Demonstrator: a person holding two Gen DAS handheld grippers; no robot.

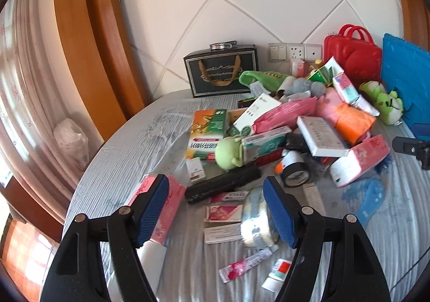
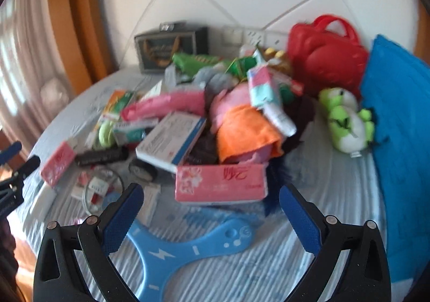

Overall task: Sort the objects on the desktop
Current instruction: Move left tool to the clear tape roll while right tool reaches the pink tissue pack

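Note:
A heap of boxes, plush toys and packets covers the round table (image 1: 129, 146). My left gripper (image 1: 216, 195) is open and empty above the near left part, over a black flashlight (image 1: 223, 183), a small pink box (image 1: 223, 213) and a clear tape roll (image 1: 256, 224). A pink tissue pack (image 1: 166, 210) lies behind its left finger. My right gripper (image 2: 211, 203) is open and empty, above a blue plastic piece (image 2: 188, 251) and just before a pink tissue pack (image 2: 220, 183). The left gripper shows at the right wrist view's left edge (image 2: 20, 159).
A dark gift bag (image 1: 220, 70), a red case (image 1: 352, 54) and a blue board (image 1: 405, 78) stand at the back by the tiled wall. Green plush toys (image 2: 346, 121) lie at right. Wooden frame and curtain are at left. The table's rim curves near left.

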